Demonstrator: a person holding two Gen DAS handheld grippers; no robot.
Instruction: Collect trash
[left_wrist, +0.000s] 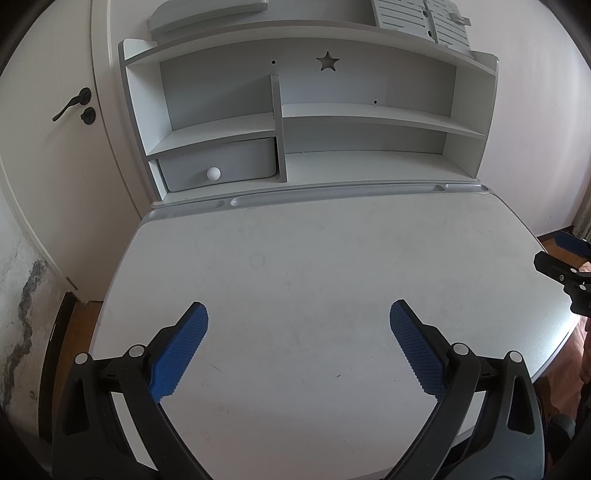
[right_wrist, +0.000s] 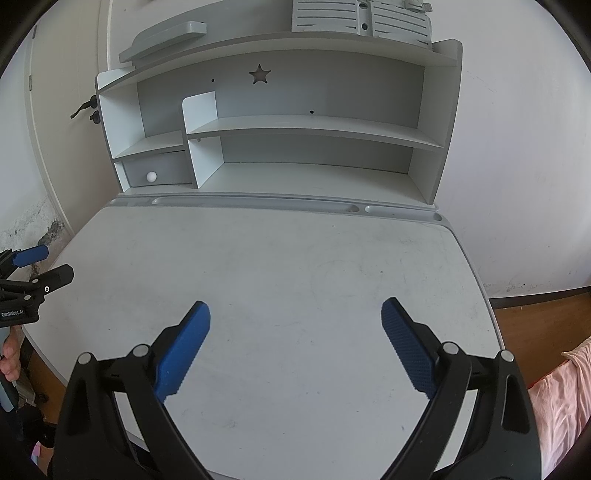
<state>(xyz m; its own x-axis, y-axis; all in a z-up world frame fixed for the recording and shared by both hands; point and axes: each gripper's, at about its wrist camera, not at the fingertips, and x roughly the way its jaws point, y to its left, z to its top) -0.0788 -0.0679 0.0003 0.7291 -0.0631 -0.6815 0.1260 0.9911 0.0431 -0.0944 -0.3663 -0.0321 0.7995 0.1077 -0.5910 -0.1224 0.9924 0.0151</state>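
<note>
No trash shows in either view. My left gripper (left_wrist: 298, 314) is open and empty, its blue pads wide apart above the near part of the white desk top (left_wrist: 314, 266). My right gripper (right_wrist: 295, 312) is also open and empty above the same desk top (right_wrist: 280, 258). The right gripper shows at the right edge of the left wrist view (left_wrist: 565, 258). The left gripper shows at the left edge of the right wrist view (right_wrist: 40, 266). Both hover apart, side by side.
A grey shelf unit (left_wrist: 306, 110) with a star cutout stands at the desk's back, with a small drawer (left_wrist: 218, 166) with a white knob at its lower left. A pen groove (left_wrist: 332, 194) runs along the back. A white door (left_wrist: 55, 129) is left; pink bedding (right_wrist: 561, 398) is right.
</note>
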